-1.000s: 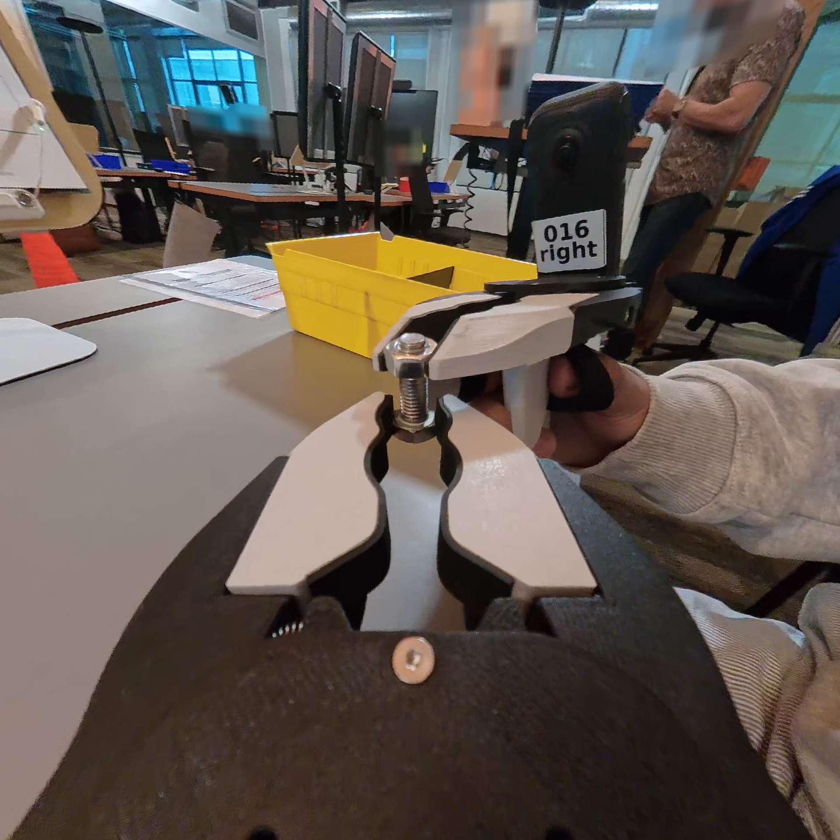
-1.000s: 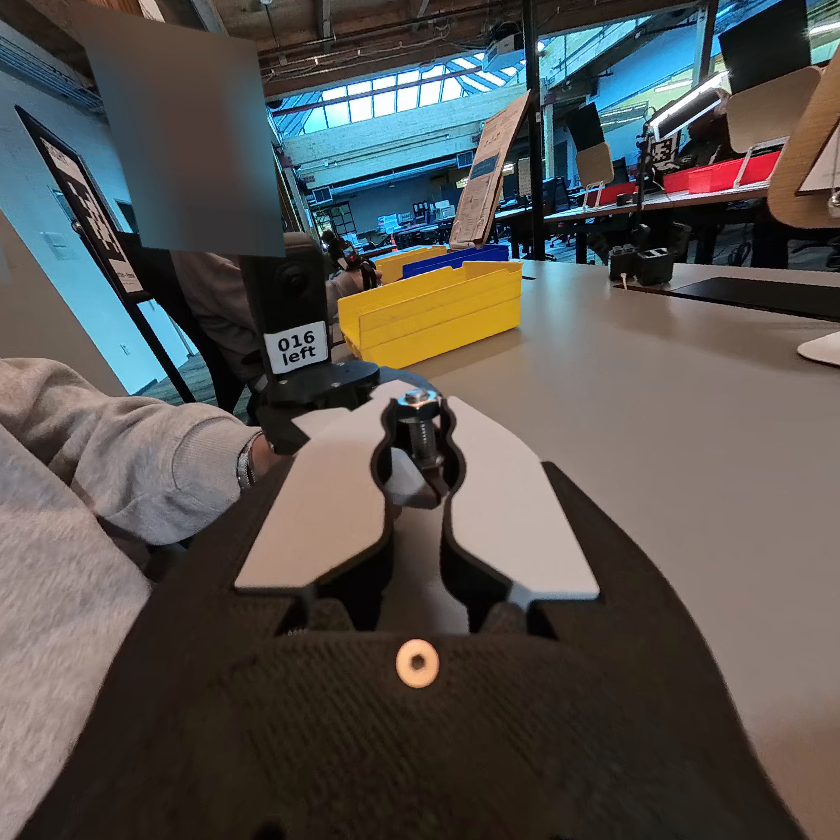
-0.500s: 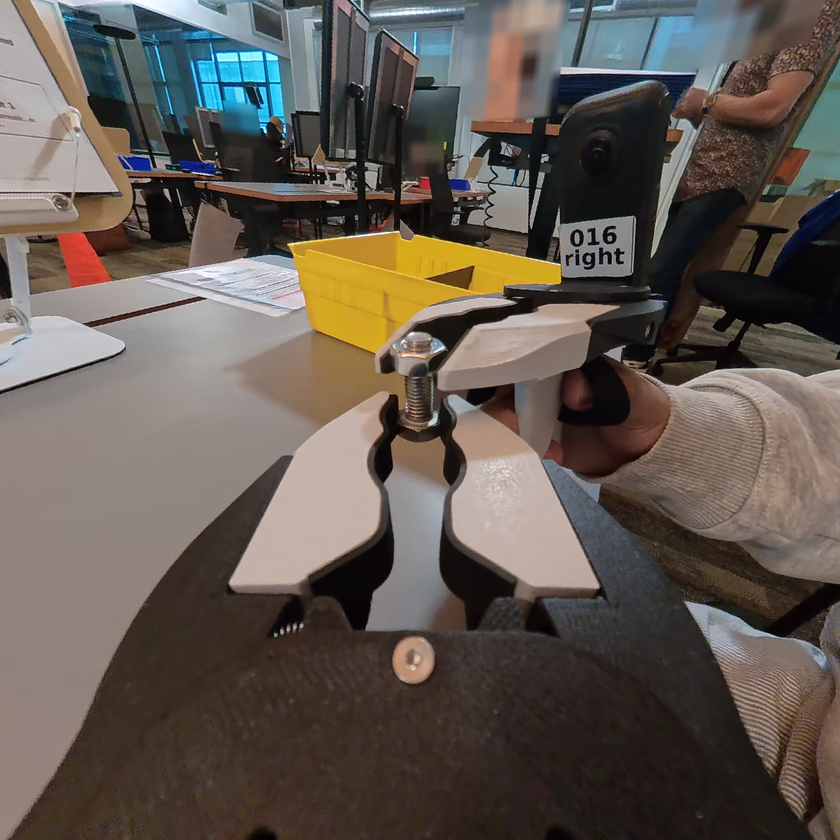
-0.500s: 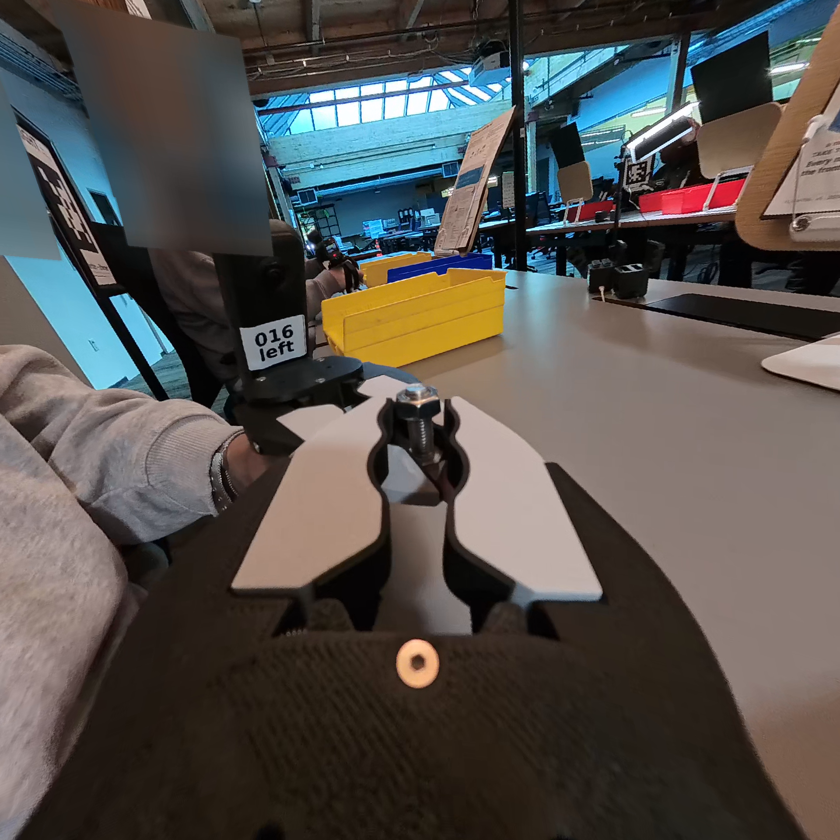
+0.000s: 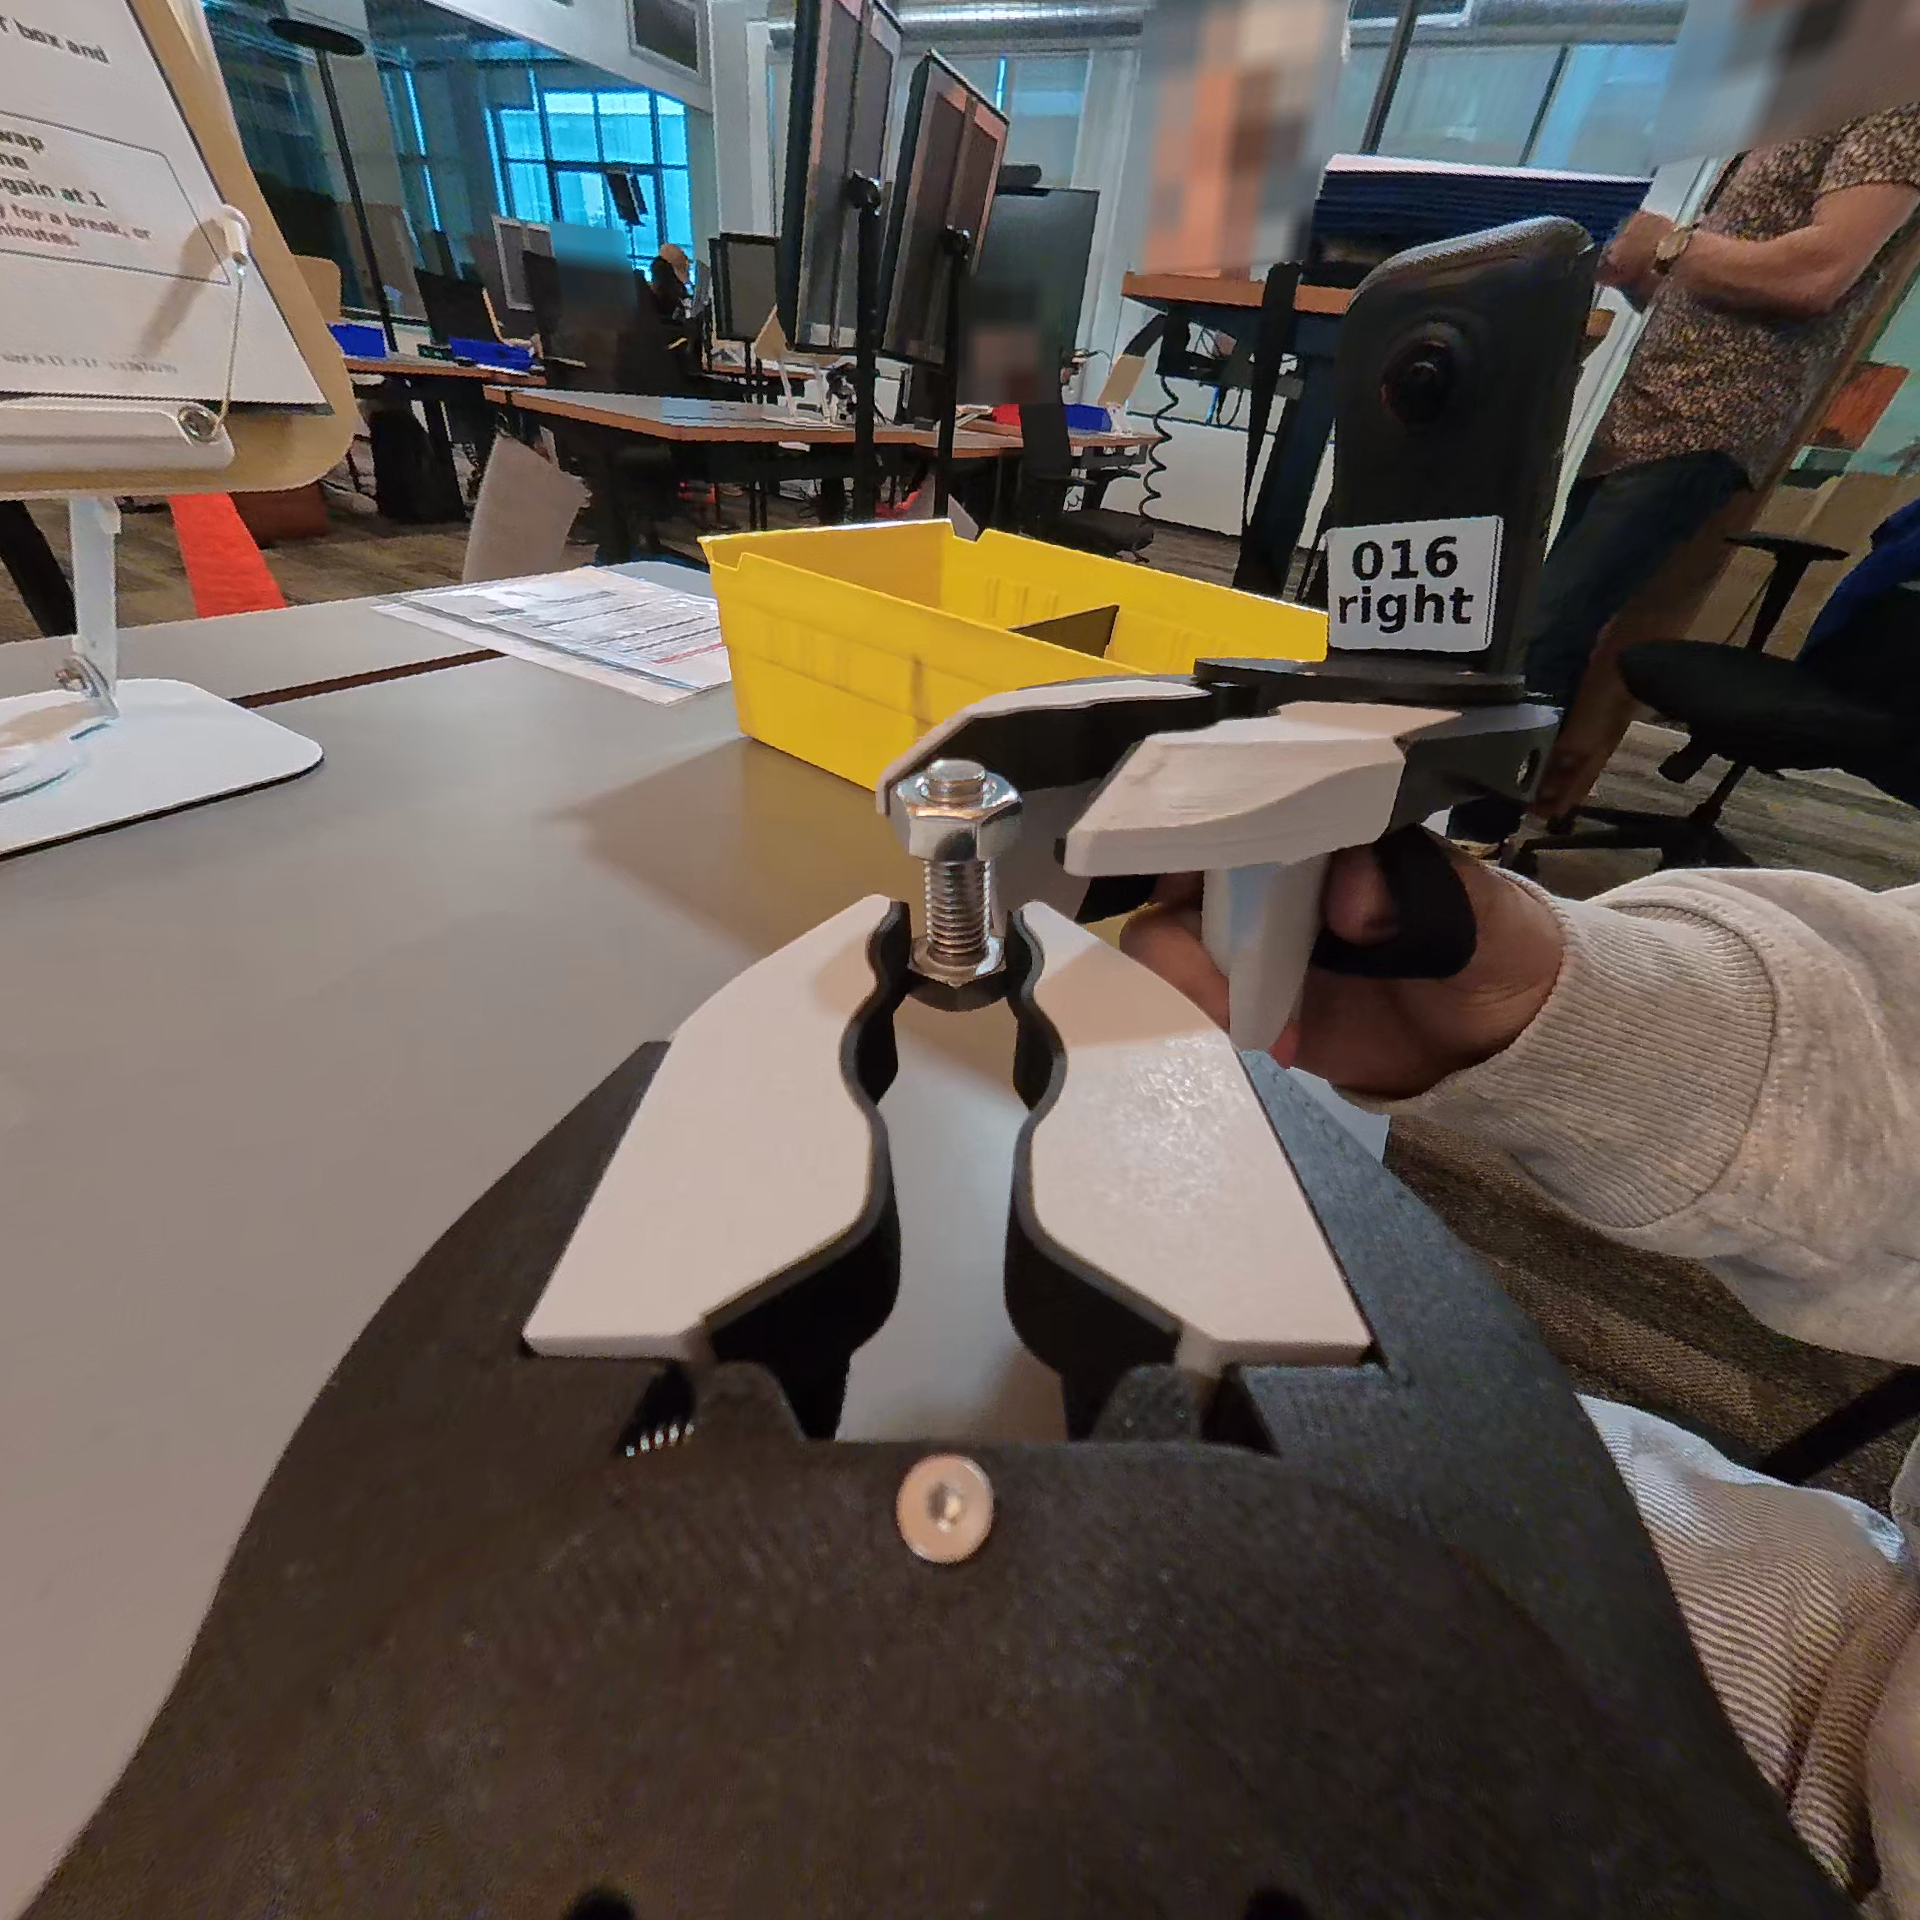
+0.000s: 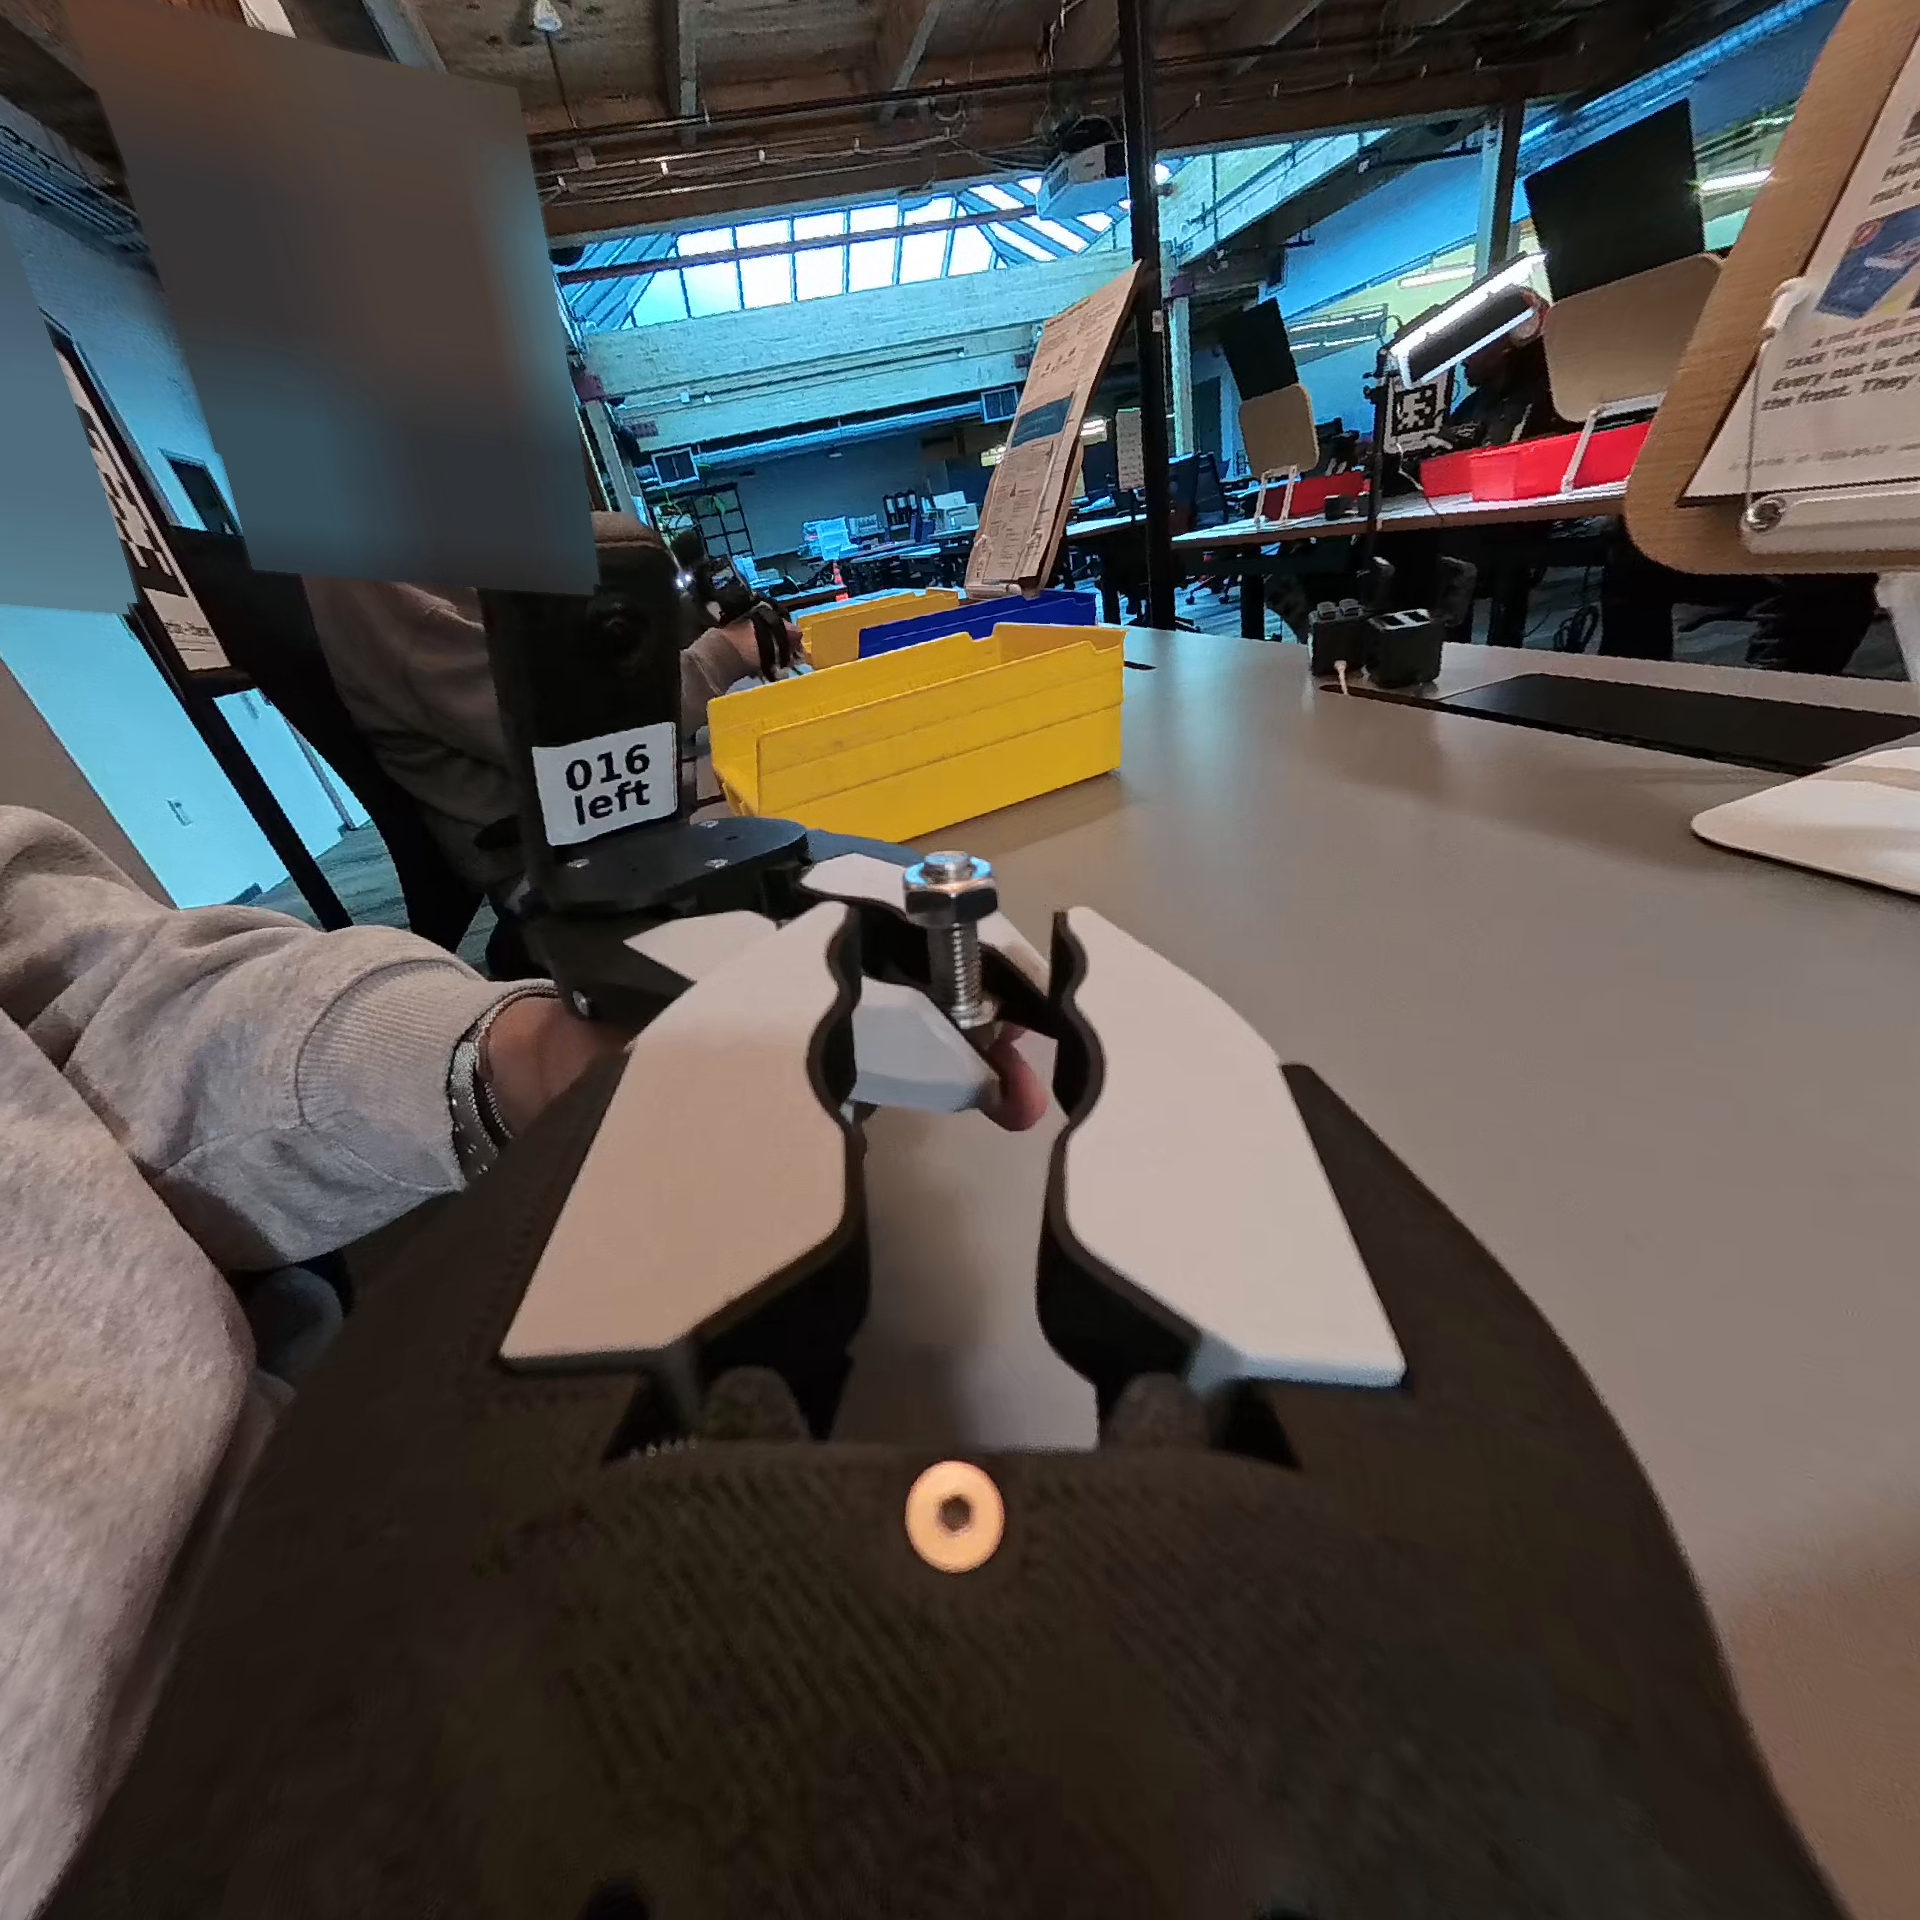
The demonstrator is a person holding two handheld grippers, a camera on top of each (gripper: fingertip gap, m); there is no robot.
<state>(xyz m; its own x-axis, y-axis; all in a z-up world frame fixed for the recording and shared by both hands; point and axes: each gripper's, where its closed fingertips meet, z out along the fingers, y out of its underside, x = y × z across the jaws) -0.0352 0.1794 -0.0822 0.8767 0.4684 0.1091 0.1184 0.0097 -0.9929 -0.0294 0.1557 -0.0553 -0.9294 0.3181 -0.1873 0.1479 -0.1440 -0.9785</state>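
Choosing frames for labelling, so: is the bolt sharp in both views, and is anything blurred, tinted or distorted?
Left wrist view: bolt crisp, grey table smeared at lower left, fisheye bending the background. Right wrist view: bolt crisp, right gripper body soft low down, bluish background.

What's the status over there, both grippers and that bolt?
Left gripper shut on bolt, bolt upright. Right gripper open, jaws either side of nut on top. Nothing between them; yellow bin beyond.
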